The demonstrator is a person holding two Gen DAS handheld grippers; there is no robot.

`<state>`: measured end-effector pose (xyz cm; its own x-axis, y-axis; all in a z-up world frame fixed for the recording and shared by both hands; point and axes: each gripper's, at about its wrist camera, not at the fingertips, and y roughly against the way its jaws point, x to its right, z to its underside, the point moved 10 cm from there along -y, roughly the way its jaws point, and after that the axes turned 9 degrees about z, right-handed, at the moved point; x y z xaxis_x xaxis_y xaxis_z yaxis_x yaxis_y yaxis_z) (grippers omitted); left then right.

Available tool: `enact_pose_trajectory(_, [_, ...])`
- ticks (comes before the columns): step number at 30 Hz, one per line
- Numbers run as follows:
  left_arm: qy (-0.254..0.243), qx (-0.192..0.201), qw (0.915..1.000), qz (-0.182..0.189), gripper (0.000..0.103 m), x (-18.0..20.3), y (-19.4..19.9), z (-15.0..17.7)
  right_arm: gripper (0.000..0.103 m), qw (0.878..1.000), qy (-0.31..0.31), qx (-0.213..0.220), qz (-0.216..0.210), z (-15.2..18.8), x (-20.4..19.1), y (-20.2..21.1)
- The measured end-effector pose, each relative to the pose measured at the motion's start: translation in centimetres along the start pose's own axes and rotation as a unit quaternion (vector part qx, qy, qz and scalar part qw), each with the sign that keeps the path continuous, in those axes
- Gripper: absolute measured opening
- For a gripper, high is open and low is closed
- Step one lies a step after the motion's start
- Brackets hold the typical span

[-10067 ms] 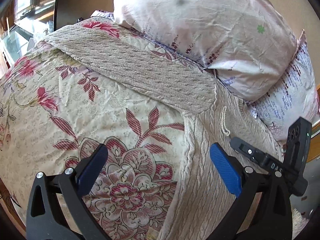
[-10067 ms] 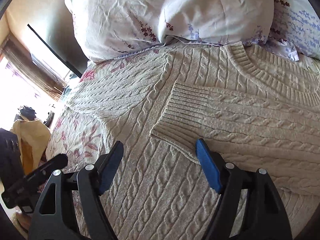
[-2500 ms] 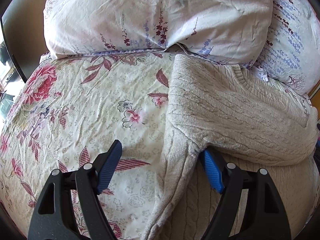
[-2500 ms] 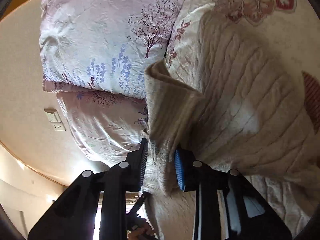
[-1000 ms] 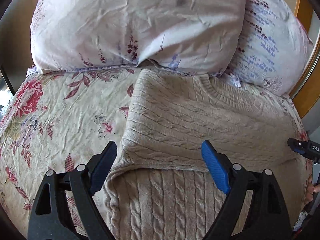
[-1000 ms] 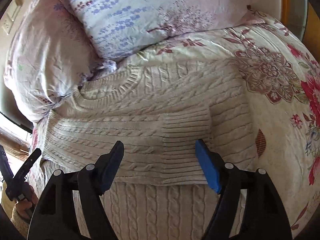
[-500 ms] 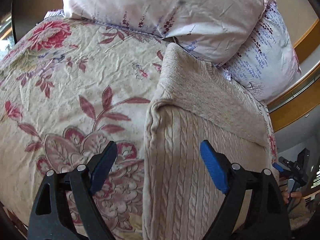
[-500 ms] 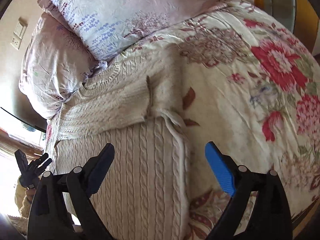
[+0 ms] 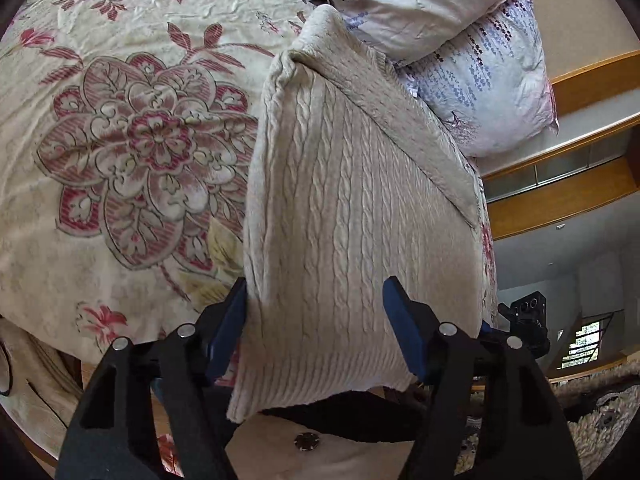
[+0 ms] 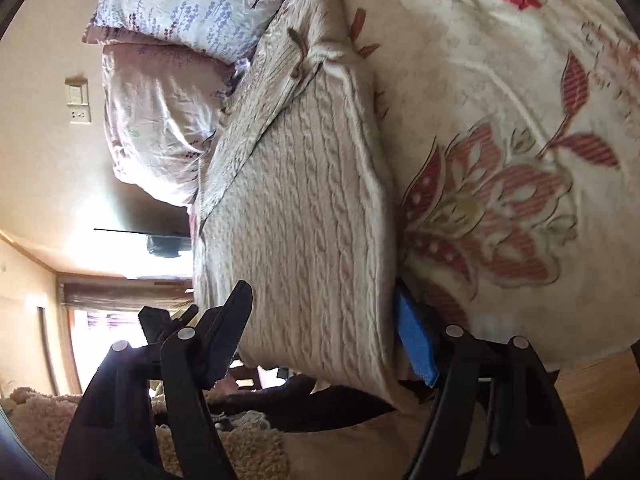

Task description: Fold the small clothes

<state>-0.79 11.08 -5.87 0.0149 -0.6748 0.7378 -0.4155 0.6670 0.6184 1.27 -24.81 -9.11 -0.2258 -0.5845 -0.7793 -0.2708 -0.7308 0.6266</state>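
Two wrist views look along a bed covered by a cream bedspread point(image 9: 120, 128) printed with large red and pink flowers. A beige cable-knit sweater point(image 9: 352, 208) lies on it, running from the lower centre of each frame up to the pillows, its upper part folded over so a diagonal edge crosses the knit. Its ribbed hem hangs past the near edge of the bed, low in the frame.

In the left wrist view, the left gripper point(image 9: 316, 328) fills the bottom of the frame, black arms tipped with blue pads. Its jaws are closing, with the hem of the sweater between them: the left pad sits against the sweater's left edge, the right pad lies at the knit near its right edge. Whether the pads press the cloth cannot be told. Two pale floral pillows point(image 9: 460, 40) sit at the upper right, with wooden trim beyond.

In the right wrist view, the right gripper point(image 10: 324, 332) is also closing around the hem, the sweater's right edge beside its blue right pad; a firm grip cannot be confirmed. The pillows appear at the upper left, against a beige wall with a light switch point(image 10: 78, 92). The other gripper's dark tip shows at the lower left.
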Motion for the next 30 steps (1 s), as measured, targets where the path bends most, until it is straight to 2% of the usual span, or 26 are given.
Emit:
enact_pose_trajectory(2, [0.015, -0.007, 0.9996, 0.025, 0.065, 0.6, -0.1, 1.0, 0.064, 1.0, 0.005, -0.02, -0.017, 1.3, -0.6, -0.9])
enact_pose_trajectory(4, [0.037, -0.014, 0.9982, 0.045, 0.055, 0.8, -0.3, 1.9, 0.059, 0.999, 0.011, -0.032, -0.021, 2.1, -0.8, -1.4])
enact_pose_trajectory(6, [0.058, -0.013, 0.9961, 0.065, 0.05, 0.8, -0.6, 2.5, 0.049, 0.999, 0.014, -0.036, -0.017, 2.5, -0.7, -1.6])
enact_pose_trajectory(9, [0.069, -0.01, 0.9954, 0.065, 0.041, 0.8, -0.8, 2.7, 0.041, 0.997, 0.024, -0.065, -0.015, 3.9, -0.7, -2.1])
enact_pose_trajectory(11, [0.07, -0.01, 0.9956, 0.062, 0.03, 0.8, -0.8, 2.4, 0.036, 0.996, 0.038, -0.084, -0.007, 4.7, -0.9, -2.5])
enact_pose_trajectory(13, [0.066, -0.009, 0.9962, 0.056, 0.012, 0.9, -0.8, 2.0, 0.029, 0.995, 0.041, -0.091, -0.003, 5.0, -0.8, -2.8])
enact_pose_trajectory(15, [0.057, -0.007, 0.9968, 0.055, 0.01, 1.2, -0.7, 1.3, 0.01, 0.994, 0.051, -0.1, 0.007, 5.4, -0.5, -3.0])
enact_pose_trajectory(16, [0.051, -0.006, 0.997, 0.057, 0.009, 1.6, -0.7, 0.9, 0.009, 0.993, 0.058, -0.098, 0.007, 5.5, -0.6, -3.0])
enact_pose_trajectory(19, [0.03, 0.005, 0.9974, 0.065, 0.008, 2.7, -0.6, -0.9, 0.008, 0.994, 0.075, -0.075, -0.016, 4.4, -2.0, -2.2])
enact_pose_trajectory(24, [0.008, 0.039, 0.9953, 0.088, 0.008, 4.4, -0.8, -5.8, 0.008, 0.993, 0.107, 0.014, -0.042, -0.5, -5.3, 0.2])
enact_pose_trajectory(28, [0.0, 0.081, 0.9911, 0.105, 0.008, 5.7, -1.8, -12.1, 0.008, 0.985, 0.143, 0.093, -0.038, -6.1, -8.2, 1.6])
enact_pose_trajectory(30, [-0.009, 0.106, 0.9889, 0.103, 0.008, 6.3, -2.5, -15.8, 0.008, 0.978, 0.159, 0.129, -0.024, -9.3, -9.4, 1.8])
